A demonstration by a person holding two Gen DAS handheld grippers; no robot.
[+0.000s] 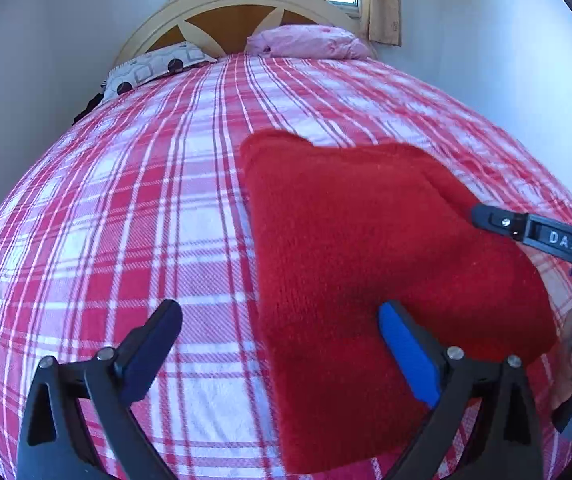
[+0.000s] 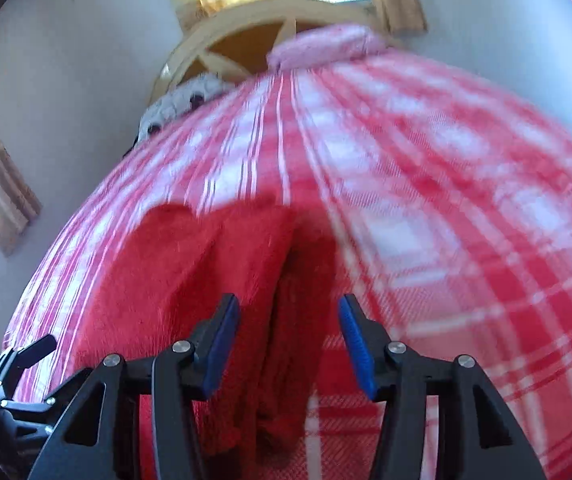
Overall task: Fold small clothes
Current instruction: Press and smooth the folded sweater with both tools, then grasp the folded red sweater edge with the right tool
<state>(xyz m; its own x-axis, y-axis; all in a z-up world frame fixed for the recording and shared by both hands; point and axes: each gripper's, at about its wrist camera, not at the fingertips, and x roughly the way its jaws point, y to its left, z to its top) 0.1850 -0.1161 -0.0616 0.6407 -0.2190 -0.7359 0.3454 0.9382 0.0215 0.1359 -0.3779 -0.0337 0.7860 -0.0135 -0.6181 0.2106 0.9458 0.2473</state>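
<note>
Left wrist view puts our left gripper [image 1: 279, 354] nearest, its jaws spread as wide as they go and gripping nothing; one blue pad hangs over the near part of the red knitted garment [image 1: 366, 260] and the other over bare plaid, so it straddles the garment's left edge. We judge it waits there, ready to take that edge for the next fold. Just beyond, our right gripper [image 2: 289, 340] stands about half open above the garment's doubled right edge, where one layer laps over another; the fold runs up between its pads, though we see neither pressing on it, so it holds nothing. That flap lies over the body, so one fold looks laid already. The garment itself rests flat on the plaid bedspread [image 1: 125, 220], toward the near edge of the bed and right of its middle. Farthest off, two pillows [image 1: 310, 42] lean at the headboard [image 1: 229, 12] under a curtained window.
</note>
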